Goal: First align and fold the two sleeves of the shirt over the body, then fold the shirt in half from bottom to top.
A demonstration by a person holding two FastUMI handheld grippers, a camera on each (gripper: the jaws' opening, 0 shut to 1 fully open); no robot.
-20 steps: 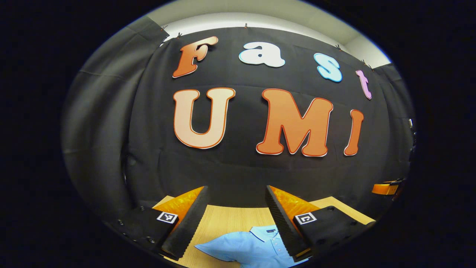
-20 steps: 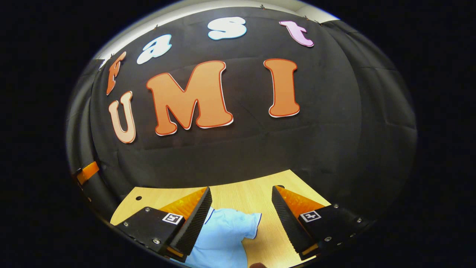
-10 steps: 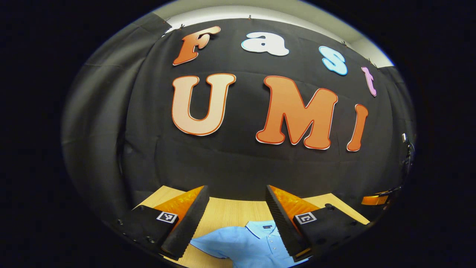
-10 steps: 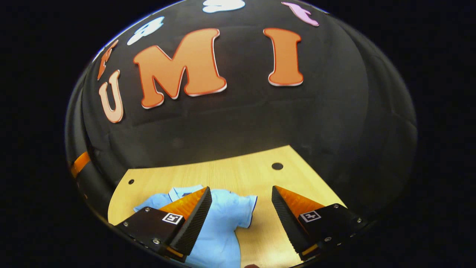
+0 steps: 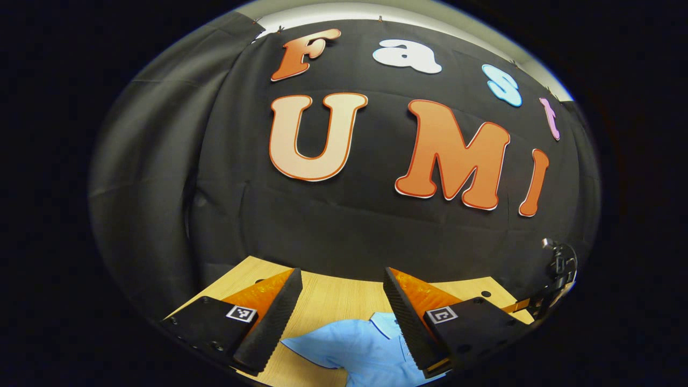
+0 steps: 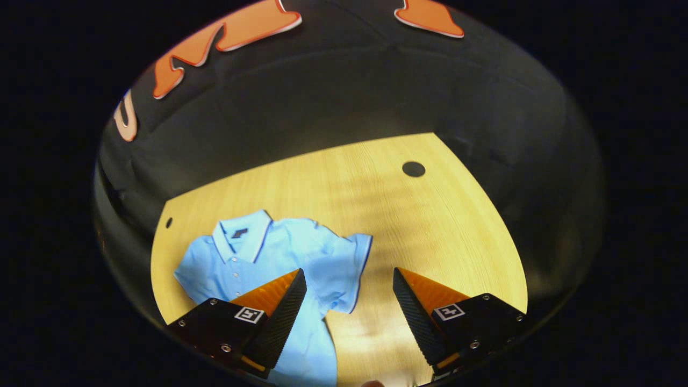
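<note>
A light blue polo shirt [image 6: 269, 258] lies flat on the wooden surface [image 6: 408, 226] beneath both grippers' fingers [image 6: 293, 301], spread apart and holding nothing.

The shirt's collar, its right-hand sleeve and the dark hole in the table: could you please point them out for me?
collar [image 6: 243, 232], right gripper view, on the placket opening.
sleeve [image 6: 349, 269], right gripper view, on the spread-out cloth near its cuff.
hole [image 6: 413, 169], right gripper view, on its centre in the table top.
</note>
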